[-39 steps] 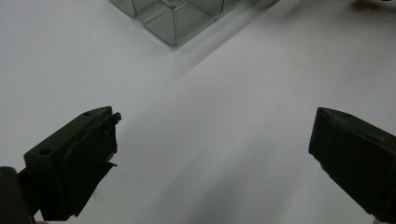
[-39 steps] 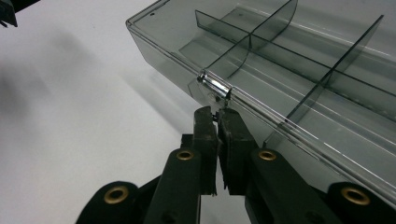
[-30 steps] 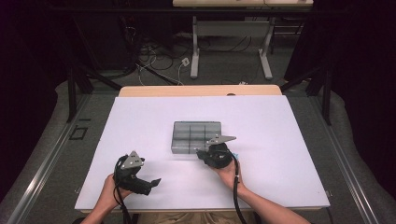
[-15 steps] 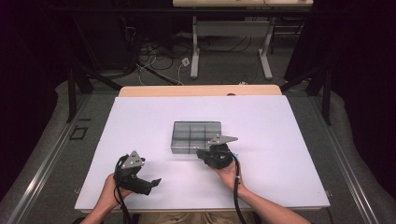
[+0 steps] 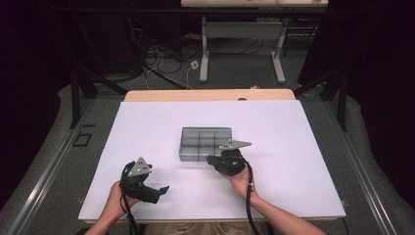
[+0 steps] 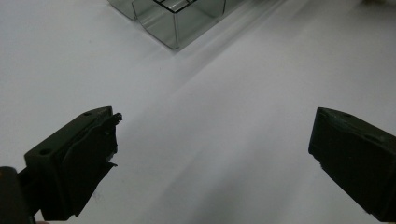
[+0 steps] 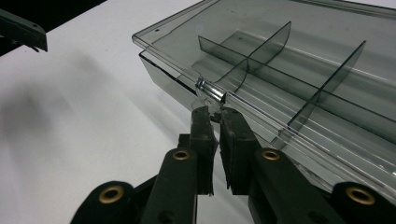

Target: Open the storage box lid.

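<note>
Clear compartment box [image 5: 205, 143] sits mid-table on the white table [image 5: 303, 147], lid down, dividers visible through it; right gripper [image 7: 215, 114] at its near right edge, jaws nearly together and pinched on the small latch tab [image 7: 211, 91] at the lid's front lip. Left gripper [image 6: 212, 135] rests near left, well apart from the box, jaws wide with nothing between them, bare tabletop between it and the box. Beyond the table's far edge: cables [image 5: 166, 61] on the floor and a desk frame [image 5: 242, 49], nothing crowding either gripper.

The compartment box [image 5: 205, 143] sits mid-table [image 5: 293, 147], behind both grippers.
</note>
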Demonstrator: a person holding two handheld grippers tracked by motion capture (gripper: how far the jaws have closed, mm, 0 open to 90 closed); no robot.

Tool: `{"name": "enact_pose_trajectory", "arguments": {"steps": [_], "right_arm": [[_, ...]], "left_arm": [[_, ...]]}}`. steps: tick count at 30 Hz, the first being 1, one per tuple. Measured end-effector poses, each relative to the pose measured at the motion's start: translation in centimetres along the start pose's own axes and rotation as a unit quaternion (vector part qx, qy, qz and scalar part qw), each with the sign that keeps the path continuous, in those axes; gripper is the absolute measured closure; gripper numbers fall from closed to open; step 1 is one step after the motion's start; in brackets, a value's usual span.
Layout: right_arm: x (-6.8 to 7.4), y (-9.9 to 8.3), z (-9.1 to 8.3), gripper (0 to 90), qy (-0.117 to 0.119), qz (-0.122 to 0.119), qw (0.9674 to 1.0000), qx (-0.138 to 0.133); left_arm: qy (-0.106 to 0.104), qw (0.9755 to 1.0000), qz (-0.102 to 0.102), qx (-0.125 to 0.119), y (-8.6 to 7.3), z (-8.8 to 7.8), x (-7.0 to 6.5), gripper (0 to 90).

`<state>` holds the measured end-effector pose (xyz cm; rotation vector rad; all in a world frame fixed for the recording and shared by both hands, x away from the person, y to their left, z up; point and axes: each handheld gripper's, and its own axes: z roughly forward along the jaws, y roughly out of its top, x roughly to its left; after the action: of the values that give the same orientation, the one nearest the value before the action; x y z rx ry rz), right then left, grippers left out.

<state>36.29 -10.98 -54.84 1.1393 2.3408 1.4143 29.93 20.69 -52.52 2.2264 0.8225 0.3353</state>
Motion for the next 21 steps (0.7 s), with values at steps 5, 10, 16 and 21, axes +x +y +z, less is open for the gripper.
{"name": "enact_pose_trajectory", "arguments": {"steps": [5,10,16,21], "right_arm": [[0.0,0.1,0.0,84.3,0.000,-0.001,1.0000,-0.001],[0.1,0.3,-0.1,84.7,-0.001,-0.009,1.0000,-0.002],[0.0,0.5,-0.2,84.9,0.001,-0.013,0.9999,-0.007],[-0.1,0.7,-0.3,85.0,0.005,-0.018,0.9998,-0.006]], "left_arm": [[0.014,0.9999,0.005,-0.008,0.8,0.3,-0.1,1.0],[0.018,0.9998,0.004,-0.011,1.7,0.8,0.0,0.8],[0.020,0.9996,-0.001,-0.018,2.9,1.7,0.5,0.6],[0.024,0.9996,0.003,-0.018,4.3,3.2,0.7,1.3]]}}
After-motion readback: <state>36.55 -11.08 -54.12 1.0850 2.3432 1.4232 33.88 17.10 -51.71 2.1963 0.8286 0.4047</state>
